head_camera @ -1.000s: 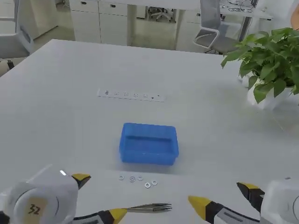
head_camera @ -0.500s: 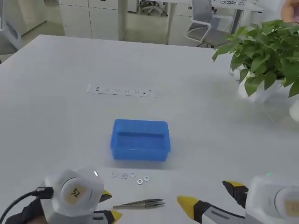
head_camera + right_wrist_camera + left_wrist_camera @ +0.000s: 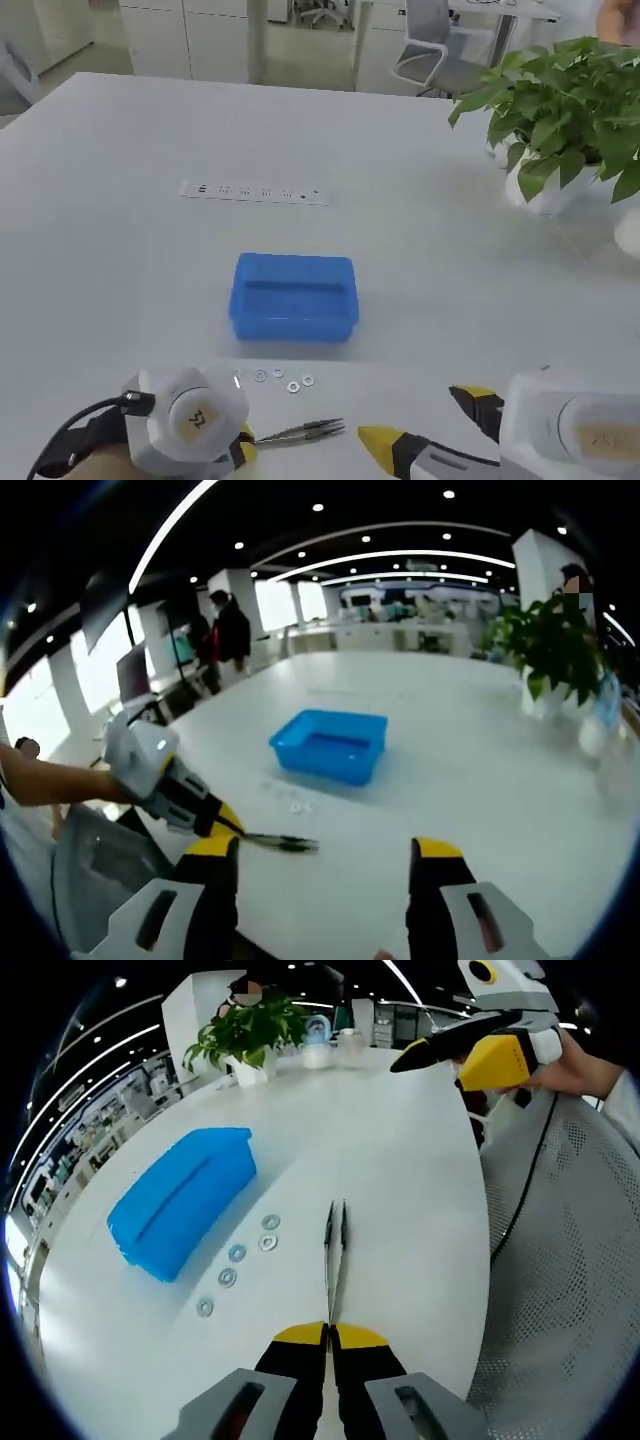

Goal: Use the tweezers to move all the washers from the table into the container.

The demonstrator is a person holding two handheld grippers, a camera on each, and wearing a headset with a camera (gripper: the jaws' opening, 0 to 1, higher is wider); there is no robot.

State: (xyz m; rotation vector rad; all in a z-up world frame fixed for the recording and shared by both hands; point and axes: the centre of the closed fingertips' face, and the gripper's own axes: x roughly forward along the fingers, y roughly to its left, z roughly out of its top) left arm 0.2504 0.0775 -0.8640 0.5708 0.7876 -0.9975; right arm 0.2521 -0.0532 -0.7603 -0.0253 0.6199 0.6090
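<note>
- Left gripper (image 3: 328,1332): fingers closed on the tweezers (image 3: 335,1250) at their rear end.
- Right gripper (image 3: 325,855): fingers open, empty.
- Washers (image 3: 237,1253): on table (image 3: 400,1150), beside container (image 3: 180,1200).

Slim silver tweezers (image 3: 336,1250), tips together, sit just beside a row of five washers (image 3: 237,1253) near the open blue container (image 3: 160,1240).

Broad white table (image 3: 450,270) is carrying a blue rectangular plastic container (image 3: 293,297) — small metal washers (image 3: 293,386) are lying in a loose row just before it, slim metal tweezers (image 3: 300,431) nearer the edge. Flat white socket strip (image 3: 253,192) is sitting beyond — leafy green potted plant (image 3: 560,120) is standing far right.
</note>
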